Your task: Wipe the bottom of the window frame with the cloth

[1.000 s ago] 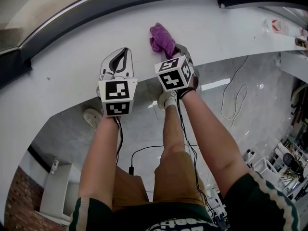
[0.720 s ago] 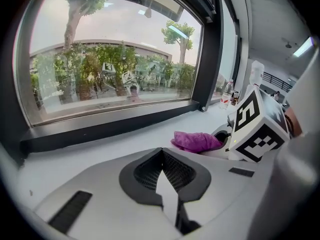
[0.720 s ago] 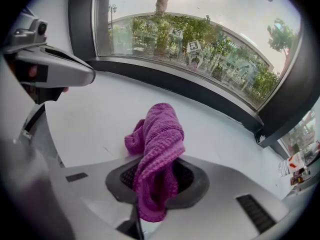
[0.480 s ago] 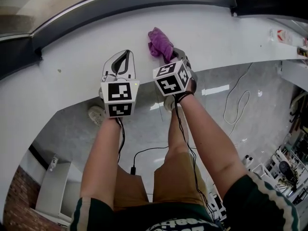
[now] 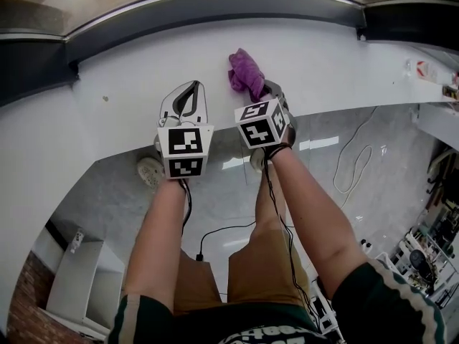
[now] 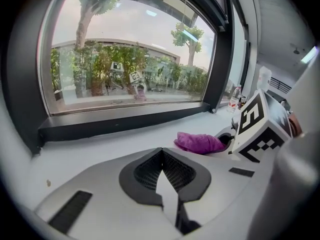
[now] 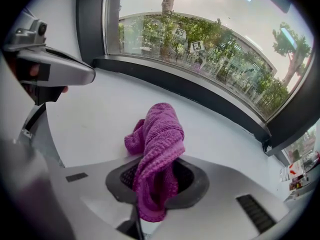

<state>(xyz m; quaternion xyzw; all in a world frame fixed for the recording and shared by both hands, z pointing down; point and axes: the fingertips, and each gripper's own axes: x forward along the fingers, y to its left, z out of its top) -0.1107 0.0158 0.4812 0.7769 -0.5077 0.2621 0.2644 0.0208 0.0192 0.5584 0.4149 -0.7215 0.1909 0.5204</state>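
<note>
- Little has moved since a second ago: both grippers and the cloth are seen slightly lower and further right in the head view, and the grip is unchanged.
- Right gripper [image 5: 268, 89] [image 7: 156, 180]: jaws are clamped on the purple cloth [image 5: 246, 72] [image 7: 159, 146] [image 6: 199, 142]. A fold is pinched between the dark pads, and a short end hangs out on the near side.
- The rest of the cloth is bunched up ahead of the jaws and droops onto the white sill [image 5: 337, 59] [image 7: 95, 116] [image 6: 100, 151].
- The cloth is seen on the sill, short of the dark bottom rail of the window frame [image 5: 215, 7] [image 7: 210, 91] [image 6: 125, 121]. A strip of bare sill lies between cloth and rail.
- Left gripper [image 5: 189, 92] [image 6: 161, 155]: jaw tips are pressed together with nothing held between them. It is held over the sill just left of the right gripper, pointing towards the rail.
- The two marker cubes are held side by side near the sill's front edge, close but apart.
- Beyond the rail, glass [image 6: 130, 59] is seen, with trees and a low building outside.
- Below the sill, a grey floor [image 5: 373, 185] with a loose light cable [image 5: 358, 160] is visible beside the person's legs.
</note>
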